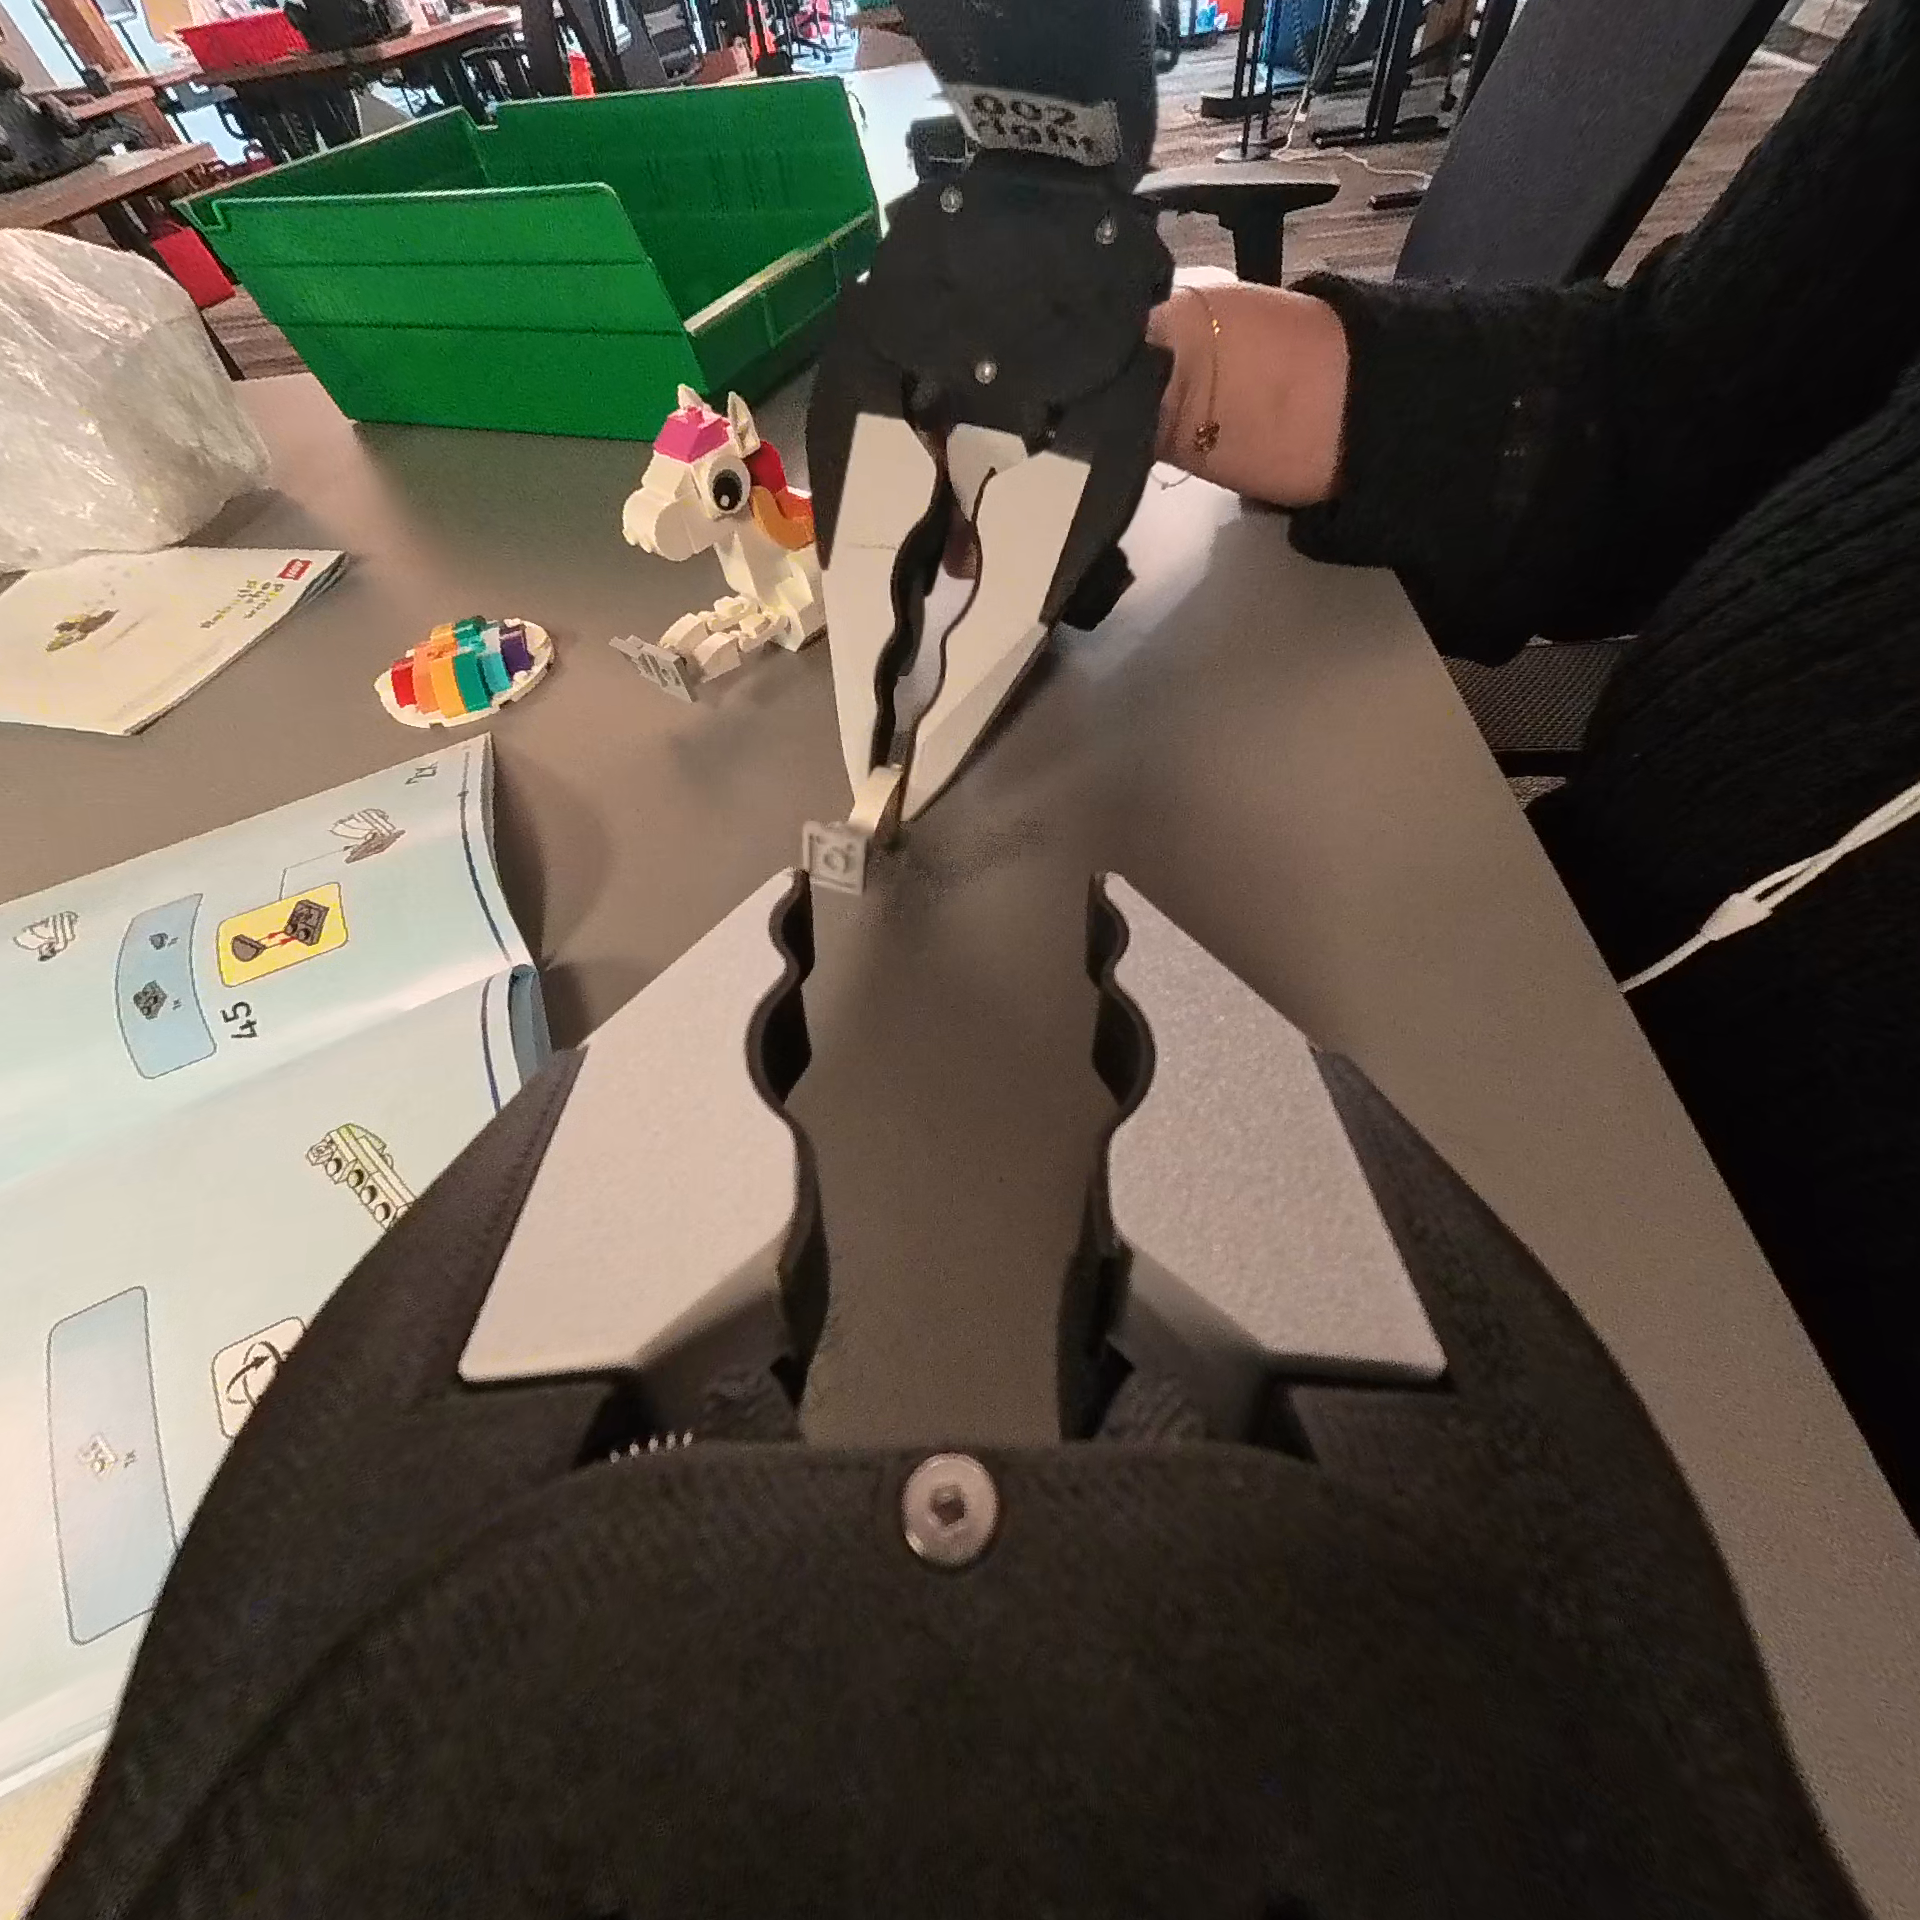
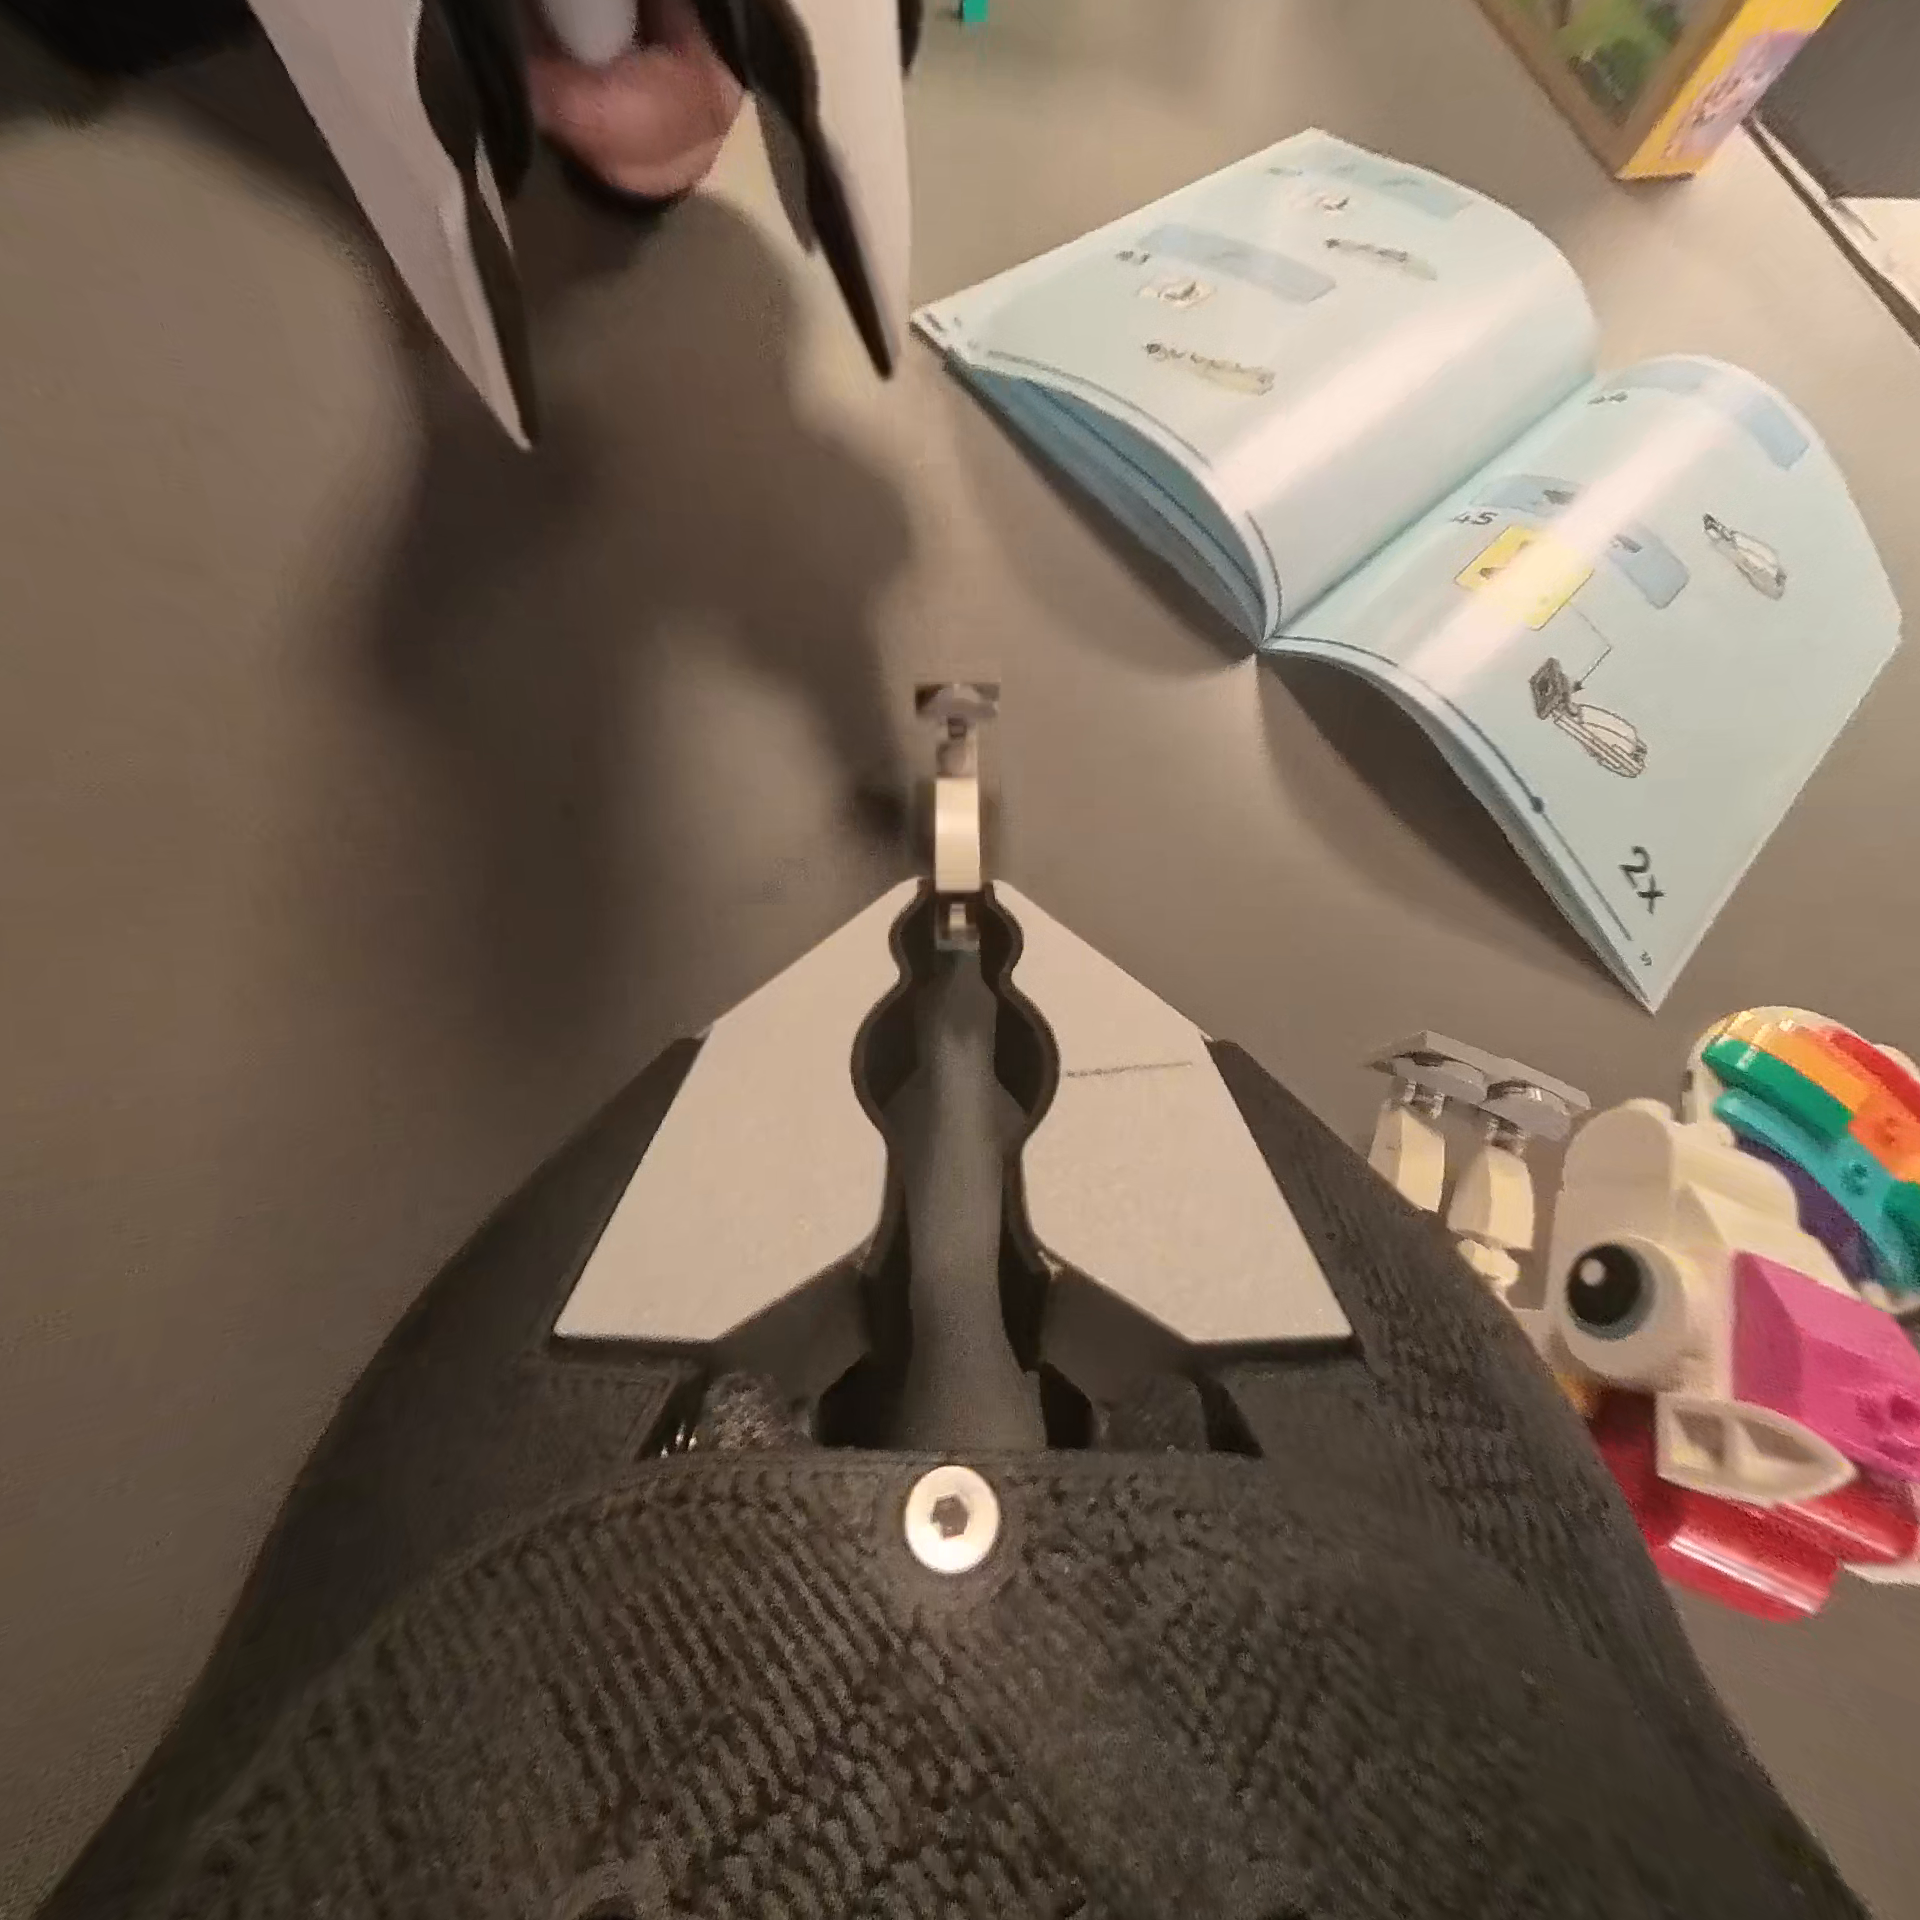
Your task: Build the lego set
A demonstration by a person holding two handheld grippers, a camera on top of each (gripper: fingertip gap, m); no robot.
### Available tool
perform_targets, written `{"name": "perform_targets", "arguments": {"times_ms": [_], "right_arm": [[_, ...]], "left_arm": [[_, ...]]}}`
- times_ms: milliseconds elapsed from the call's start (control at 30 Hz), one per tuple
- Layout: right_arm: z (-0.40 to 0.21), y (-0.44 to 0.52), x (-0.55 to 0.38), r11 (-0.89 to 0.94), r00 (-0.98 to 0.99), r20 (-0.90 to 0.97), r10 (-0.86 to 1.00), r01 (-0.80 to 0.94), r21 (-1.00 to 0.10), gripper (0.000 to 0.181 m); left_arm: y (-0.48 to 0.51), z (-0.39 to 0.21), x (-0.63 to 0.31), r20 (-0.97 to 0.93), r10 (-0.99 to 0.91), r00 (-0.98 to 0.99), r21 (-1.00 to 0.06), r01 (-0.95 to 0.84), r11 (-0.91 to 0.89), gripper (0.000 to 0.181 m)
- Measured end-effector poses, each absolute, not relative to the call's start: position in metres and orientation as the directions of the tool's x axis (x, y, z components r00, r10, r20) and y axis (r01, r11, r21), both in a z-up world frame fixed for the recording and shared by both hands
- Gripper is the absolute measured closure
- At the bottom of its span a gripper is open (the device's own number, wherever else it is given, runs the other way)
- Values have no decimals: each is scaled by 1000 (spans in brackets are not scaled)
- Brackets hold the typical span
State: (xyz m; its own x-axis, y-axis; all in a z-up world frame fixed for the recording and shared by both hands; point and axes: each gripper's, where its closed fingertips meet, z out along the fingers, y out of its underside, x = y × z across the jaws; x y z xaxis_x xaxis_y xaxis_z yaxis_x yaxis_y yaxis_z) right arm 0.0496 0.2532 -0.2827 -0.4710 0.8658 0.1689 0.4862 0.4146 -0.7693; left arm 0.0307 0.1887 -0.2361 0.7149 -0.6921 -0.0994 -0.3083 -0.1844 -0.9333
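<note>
Jaws of the right gripper are pinched together on a small white piece with a grey bracket hinged at its far end, its tip low over the grey surface. The left gripper has its jaws wide apart and holds nothing; the grey bracket sits just beside its left fingertip.

By my reading, this is a limb sub-assembly for the white unicorn, which sits farther back with a rainbow plate near it. The open instruction booklet lies to one side, showing a step where a small grey part joins a white leg — likely the step in hand.

The next move seems to call for the left gripper to close on the bracket and steady it while the right pushes or turns the white piece home; alignment matters, since both parts are tiny.

Printed step numbers and a brand logo appear on the booklets, and a numbered tag on the right gripper.

A green bin stands behind.
</note>
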Motion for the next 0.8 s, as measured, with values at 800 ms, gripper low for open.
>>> {"name": "perform_targets", "arguments": {"times_ms": [800], "right_arm": [[-182,258,45,598,-184,598,780,-60,-799,159]], "left_arm": [[206,-245,-58,-469,-388,793,-753,-589,-293,154]]}}
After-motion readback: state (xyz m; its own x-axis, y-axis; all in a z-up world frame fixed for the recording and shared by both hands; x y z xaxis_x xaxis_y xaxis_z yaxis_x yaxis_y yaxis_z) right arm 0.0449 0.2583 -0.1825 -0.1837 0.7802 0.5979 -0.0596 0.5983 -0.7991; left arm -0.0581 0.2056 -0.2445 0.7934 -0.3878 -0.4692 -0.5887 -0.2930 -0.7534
